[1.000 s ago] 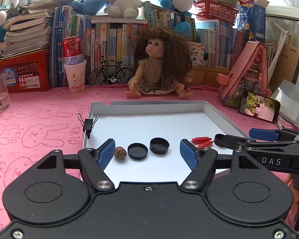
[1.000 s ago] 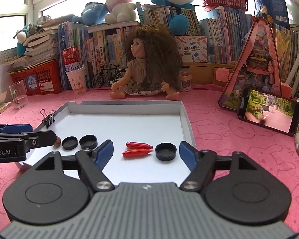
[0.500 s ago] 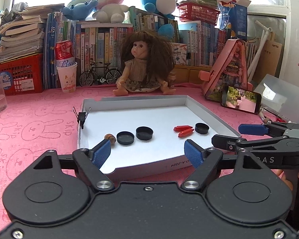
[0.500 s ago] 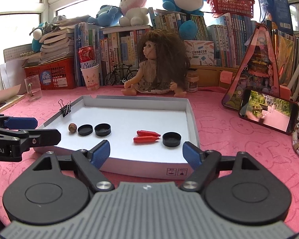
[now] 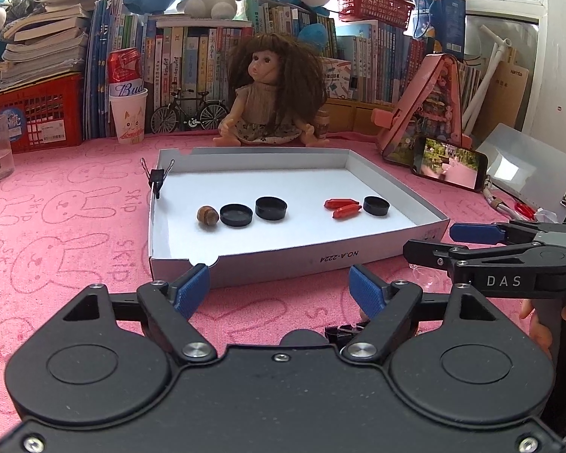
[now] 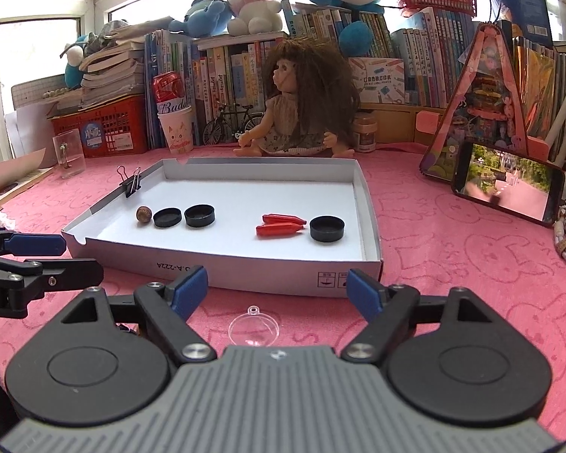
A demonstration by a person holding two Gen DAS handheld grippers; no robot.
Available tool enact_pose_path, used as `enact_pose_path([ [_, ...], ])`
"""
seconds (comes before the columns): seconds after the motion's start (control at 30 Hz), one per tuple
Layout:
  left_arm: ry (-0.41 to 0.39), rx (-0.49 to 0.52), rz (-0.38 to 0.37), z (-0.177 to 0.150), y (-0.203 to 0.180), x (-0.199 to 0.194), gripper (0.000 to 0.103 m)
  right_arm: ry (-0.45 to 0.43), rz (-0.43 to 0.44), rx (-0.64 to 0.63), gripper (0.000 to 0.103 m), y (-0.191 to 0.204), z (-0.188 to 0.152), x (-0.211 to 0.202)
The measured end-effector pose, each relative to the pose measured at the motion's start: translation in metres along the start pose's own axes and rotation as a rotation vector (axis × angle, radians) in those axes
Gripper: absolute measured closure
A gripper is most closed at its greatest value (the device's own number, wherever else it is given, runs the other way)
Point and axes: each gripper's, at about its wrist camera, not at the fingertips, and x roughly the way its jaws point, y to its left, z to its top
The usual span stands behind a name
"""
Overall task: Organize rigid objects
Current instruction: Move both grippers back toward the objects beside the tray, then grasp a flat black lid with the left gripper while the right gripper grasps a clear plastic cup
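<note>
On the pink tabletop [image 6: 452,249] the shallow white tray [image 6: 366,204] now sits well ahead of both tongs, where a second ago they were reaching over its floor; both have pulled back to the near side of its front wall. Inside it lie an acorn-like nut [image 5: 207,214] beside two black caps [image 5: 236,214] [image 5: 271,208] toward the left, and two red capsules [image 6: 281,224] touching each other next to a third black cap [image 6: 326,228] toward the right. The left tongs [image 5: 280,288] stand wide open and empty, and so do the right tongs [image 6: 277,290]. The retreat brings loose pieces outside the tray into view: a clear plastic dome [image 6: 253,330] lies on the cloth between the right fingers, just short of the tray wall, and a small black clip-like object [image 5: 341,332] shows low beside the left tongs. By the look of it, one placement is finished and these strays are probably next to be gathered.
</note>
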Motion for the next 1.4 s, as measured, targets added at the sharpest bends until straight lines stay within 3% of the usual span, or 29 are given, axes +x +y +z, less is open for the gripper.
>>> enact_pose_path([
  [0.4,0.021,0.016,-0.041,-0.020,-0.002,-0.016,0.029,0.012,0.021,-0.017,0.015,0.004,-0.013,-0.008],
  [0.77,0.052,0.020,-0.053,-0.033,-0.004,-0.022,0.052,0.020,0.028,-0.006,0.015,0.005,-0.023,-0.010],
  [0.87,0.058,0.023,-0.037,-0.035,-0.004,-0.020,0.054,0.019,0.030,0.000,0.017,0.005,-0.023,-0.009],
  [1.07,0.063,0.049,-0.009,-0.038,-0.006,-0.014,0.055,0.026,0.020,0.005,0.024,0.006,-0.024,-0.006],
  [1.2,0.056,0.070,0.001,-0.040,-0.012,-0.011,0.055,0.038,-0.017,0.010,0.042,0.006,-0.025,-0.002],
  [1.4,0.039,0.105,0.027,-0.042,-0.020,-0.005,0.056,0.027,-0.021,0.031,0.051,0.005,-0.026,-0.003],
])
